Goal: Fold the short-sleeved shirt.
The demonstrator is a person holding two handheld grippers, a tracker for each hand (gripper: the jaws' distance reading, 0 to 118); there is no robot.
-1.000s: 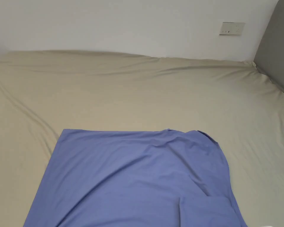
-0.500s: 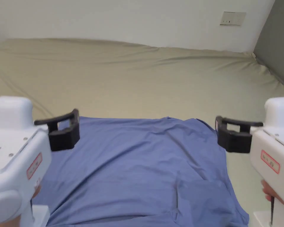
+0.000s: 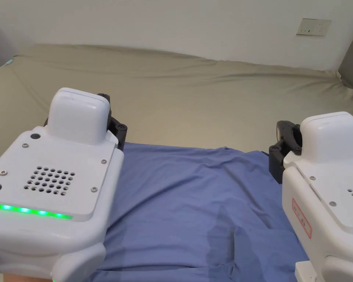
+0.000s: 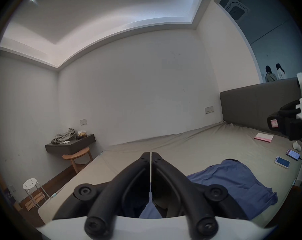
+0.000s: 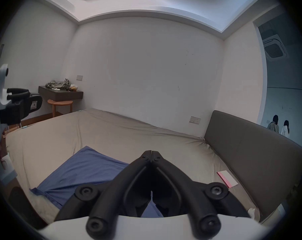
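A blue short-sleeved shirt (image 3: 194,205) lies spread and lightly wrinkled on the beige bed sheet (image 3: 194,110), its far edge straight. My left gripper (image 4: 150,154) hovers above the shirt's far left corner, its jaws shut tip to tip with nothing between them. My right gripper (image 5: 152,152) hangs above the far right corner, also shut and holding nothing. In the head view the white bodies of both grippers hide the shirt's near corners. Neither gripper touches the shirt.
A grey headboard (image 5: 250,157) bounds the bed on the right. A pink notebook (image 5: 227,178) and two phones (image 4: 282,162) lie near it. A wall shelf (image 4: 70,146), a wooden stool and a white stool (image 4: 30,183) stand left of the bed. Two people (image 4: 274,74) stand far off.
Both grippers have come up into the head view from below and now sit larger and closer over the shirt's two sides. The shirt lies as before; the head camera has shifted.
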